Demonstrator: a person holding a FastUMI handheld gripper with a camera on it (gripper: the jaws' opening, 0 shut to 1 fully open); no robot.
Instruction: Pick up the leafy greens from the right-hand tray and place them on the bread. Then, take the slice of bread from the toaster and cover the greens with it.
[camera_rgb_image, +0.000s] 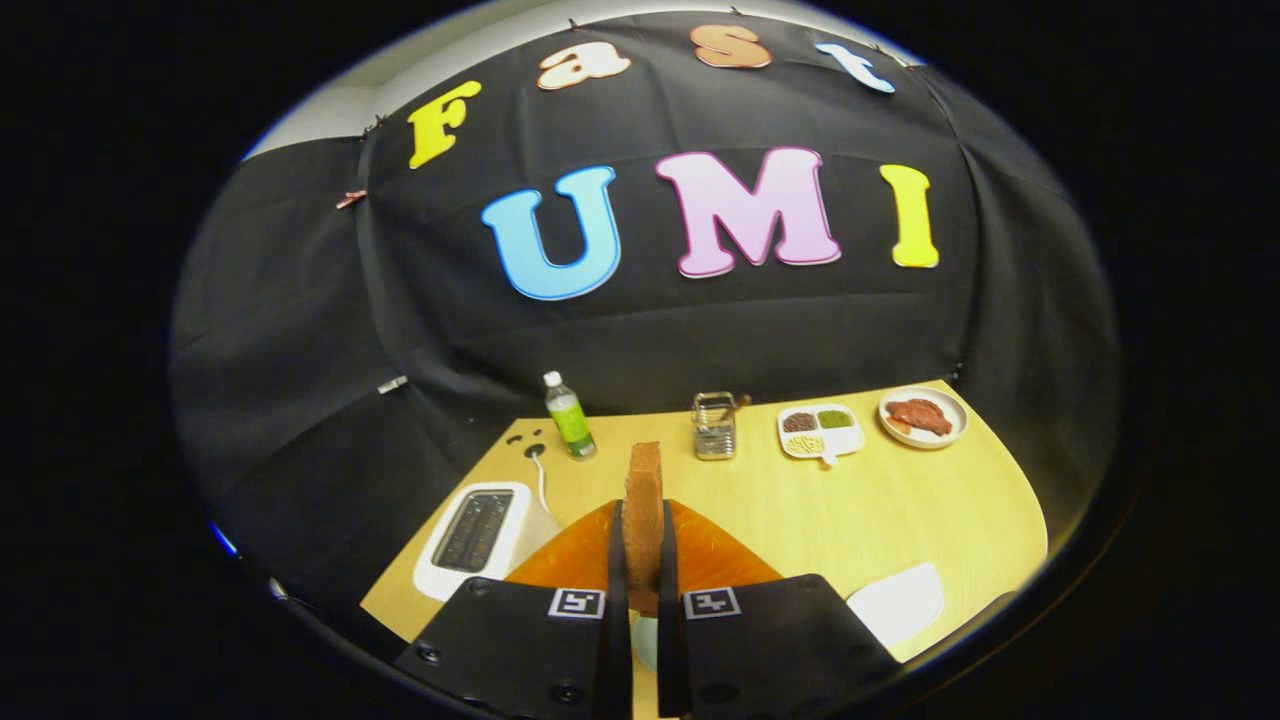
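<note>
The wooden surface (760, 510) spreads out from the tool toward the black cloth wall at the far side. On its near left part lies an orange mat or board (720, 555), mostly hidden behind the tool's body. Left of that stands the white toaster (478, 538), its dark slots facing up and its white cord running to a socket in the surface farther back. At the near right edge sits a white tray (897, 603) (only one corner of it can be seen, and what it holds cannot be told).

The tool (642, 560) is closed on a slice of bread (643, 510), both fingers pressing its flat faces, the slice standing upright on edge between them, above the orange mat and well right of the toaster.

Along the far edge, from right to left: a round white plate (950, 405) carrying reddish meat, a white divided dish (820, 432) with brown, green and pale fillings, a small wire rack (714, 425), and a clear bottle (569, 416) with a green label and white cap.
</note>
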